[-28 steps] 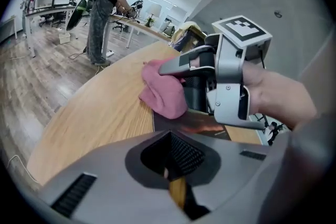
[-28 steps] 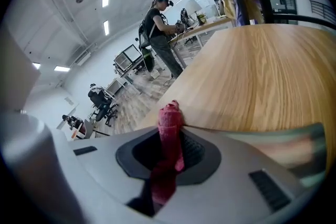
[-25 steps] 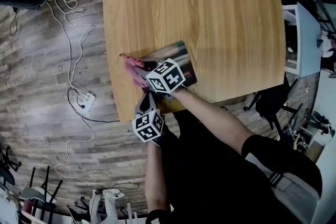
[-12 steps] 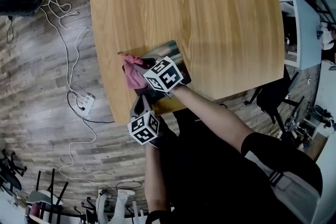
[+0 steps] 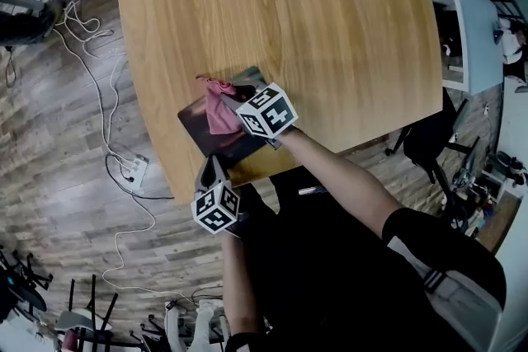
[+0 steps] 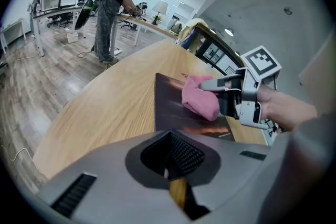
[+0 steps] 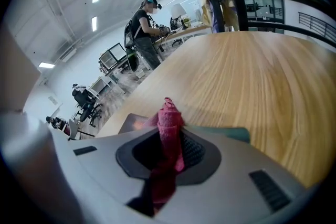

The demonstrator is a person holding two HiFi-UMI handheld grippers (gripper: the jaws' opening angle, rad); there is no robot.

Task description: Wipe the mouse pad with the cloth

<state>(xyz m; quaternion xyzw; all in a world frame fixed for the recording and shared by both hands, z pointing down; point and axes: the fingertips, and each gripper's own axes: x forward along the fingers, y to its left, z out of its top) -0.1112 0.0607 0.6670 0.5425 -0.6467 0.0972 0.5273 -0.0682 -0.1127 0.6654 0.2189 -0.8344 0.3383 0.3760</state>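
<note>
Left claw (image 6: 171, 164) is nearest the person, at the near edge of the surface (image 5: 346, 21). Its jaws are together with nothing in them, tip just short of the mouse pad; can't tell if it touches it. Mouse pad (image 5: 196, 126) comes next: thin flat dark rectangle, slightly glossy print with an orange streak, lying askew near the surface's near-left corner. Cloth (image 5: 219, 106) sits on the pad, pink, soft, bunched into a lump, one twisted tip poking toward the far side. Right claw (image 7: 169, 140) is clamped on the cloth, fabric pinched between the jaws and trailing below them.

Change: a second ago the cloth was at the pad's left edge, spilling onto the bare wood, with the pad showing only to the right of the claw. Now the cloth is over the pad's middle and the dark left part is uncovered. So the right claw has dragged it back across. That reads as a wiping stroke under way, one pass likely done, near strip of the pad probably still to cover. Left claw has barely shifted.

Beyond the pad the surface is pale wood-grain, smooth, with rounded corners. Farther off there's a grey plank floor with white cables (image 5: 103, 107), and a person (image 6: 114, 5) standing at a desk across the room
</note>
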